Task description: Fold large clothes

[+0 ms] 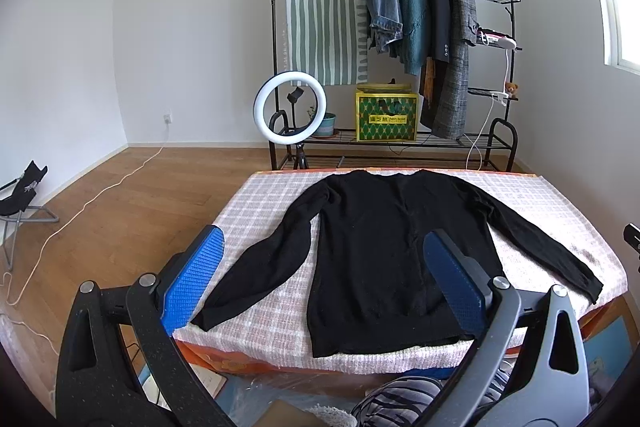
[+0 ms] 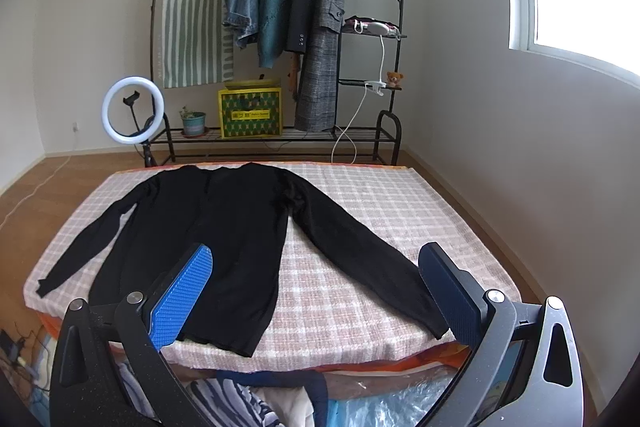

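Sweater: black long-sleeved sweater spread flat on the checked bed cover, neckline at 12 o'clock, hem at 6, sleeves at 8 and 4.
Left gripper: jaws wide apart, empty, above the near hem.
Right gripper: jaws wide apart, empty.
Risk: thin knit bunching or slipping from a shallow pinch.
Risk: hem sliding off the near bed edge when tugged.

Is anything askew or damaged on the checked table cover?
Nothing stands out. The black long-sleeved sweater lies flat on the pink checked cover, sleeves spread. Both the left gripper and the right gripper are open and empty.
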Available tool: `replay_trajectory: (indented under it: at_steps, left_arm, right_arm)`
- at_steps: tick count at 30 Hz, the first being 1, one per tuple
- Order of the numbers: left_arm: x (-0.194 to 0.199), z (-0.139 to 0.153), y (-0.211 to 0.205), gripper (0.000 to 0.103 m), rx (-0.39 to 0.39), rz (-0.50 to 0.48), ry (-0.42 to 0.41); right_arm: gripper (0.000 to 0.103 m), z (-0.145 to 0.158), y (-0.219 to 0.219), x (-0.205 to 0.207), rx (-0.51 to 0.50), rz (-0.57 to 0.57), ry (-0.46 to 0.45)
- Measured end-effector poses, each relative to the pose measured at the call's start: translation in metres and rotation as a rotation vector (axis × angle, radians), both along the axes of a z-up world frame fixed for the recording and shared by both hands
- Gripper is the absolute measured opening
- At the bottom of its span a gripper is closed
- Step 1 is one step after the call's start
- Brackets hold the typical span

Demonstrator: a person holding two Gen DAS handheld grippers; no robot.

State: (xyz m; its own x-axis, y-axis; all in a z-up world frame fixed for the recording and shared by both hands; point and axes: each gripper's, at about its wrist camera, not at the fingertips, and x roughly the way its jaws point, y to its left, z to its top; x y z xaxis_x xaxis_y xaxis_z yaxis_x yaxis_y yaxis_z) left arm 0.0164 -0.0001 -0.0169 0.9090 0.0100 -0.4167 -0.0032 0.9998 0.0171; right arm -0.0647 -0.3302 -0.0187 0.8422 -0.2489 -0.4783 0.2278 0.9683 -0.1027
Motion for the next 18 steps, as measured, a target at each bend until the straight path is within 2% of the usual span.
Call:
replay_trajectory:
  at_steps: [18]
  left_arm:
    - [-0.002, 0.008, -0.004, 0.102, -0.002, -0.011, -0.003]
  right_arm:
    - [0.103, 0.002, -0.009, -0.005, 0.017, -0.012, -0.001]
